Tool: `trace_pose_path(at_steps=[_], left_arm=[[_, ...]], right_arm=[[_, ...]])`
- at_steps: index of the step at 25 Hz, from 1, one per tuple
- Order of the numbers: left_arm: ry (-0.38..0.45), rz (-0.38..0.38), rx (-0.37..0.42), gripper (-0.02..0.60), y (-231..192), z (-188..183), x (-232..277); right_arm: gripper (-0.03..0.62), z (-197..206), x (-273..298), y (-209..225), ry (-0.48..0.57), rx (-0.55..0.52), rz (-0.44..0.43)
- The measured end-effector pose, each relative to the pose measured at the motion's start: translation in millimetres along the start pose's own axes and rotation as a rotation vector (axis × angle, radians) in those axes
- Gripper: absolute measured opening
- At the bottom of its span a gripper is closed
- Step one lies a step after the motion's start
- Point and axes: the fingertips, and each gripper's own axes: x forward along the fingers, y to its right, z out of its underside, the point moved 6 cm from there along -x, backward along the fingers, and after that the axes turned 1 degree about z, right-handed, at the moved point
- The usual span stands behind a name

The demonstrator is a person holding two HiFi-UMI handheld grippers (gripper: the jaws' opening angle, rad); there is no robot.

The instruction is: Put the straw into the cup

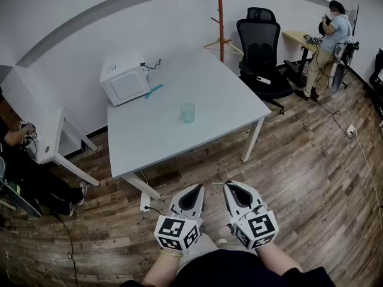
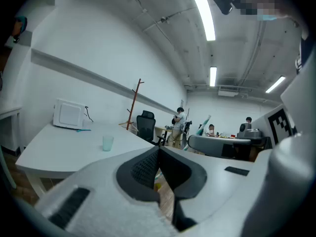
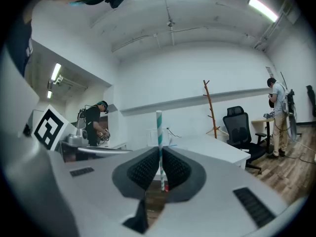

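A clear greenish cup [image 1: 188,112] stands upright near the middle of the white table [image 1: 221,94]; the left gripper view shows the cup [image 2: 107,142] far ahead. My right gripper [image 1: 231,185] is shut on a teal-and-white striped straw [image 3: 159,132], which stands upright between its pads. My left gripper [image 1: 195,188] hovers beside it over the wood floor, shut with nothing in it. Both grippers are in front of the table's near edge, well short of the cup. The straw [image 2: 203,124] also shows at the right of the left gripper view.
A white box-shaped appliance [image 1: 124,78] and a teal object [image 1: 153,91] sit at the table's far left. A black office chair [image 1: 261,46] and a coat stand [image 1: 219,17] are behind the table. One person [image 1: 332,40] stands at the back right, another [image 1: 18,154] sits at the left.
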Motion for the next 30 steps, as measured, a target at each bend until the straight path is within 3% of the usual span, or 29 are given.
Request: trace_pose_path(at_steps=[12, 16, 21, 30], left_arm=[[0.039, -0.012, -0.039, 0.018, 7.2, -2.7, -6.2], [0.024, -0.029, -0.033, 0.018, 7.3, 2.4, -10.3], [-0.003, -0.040, -0.086, 0.018, -1.4, 9.8, -13.3], [-0.025, -0.053, -0.083, 0.018, -16.6, 5.4, -4.1]], right_arm=[[0.041, 1.9, -7.3, 5.5, -0.002, 0.029, -0.013], [0.041, 3.0, -8.3, 3.1, -0.002, 0.027, -0.019], [0.041, 1.8, -6.1, -3.4, -0.014, 0.016, -0.036], [0.041, -1.3, 10.2, 4.8, -0.010, 0.045, -0.037]])
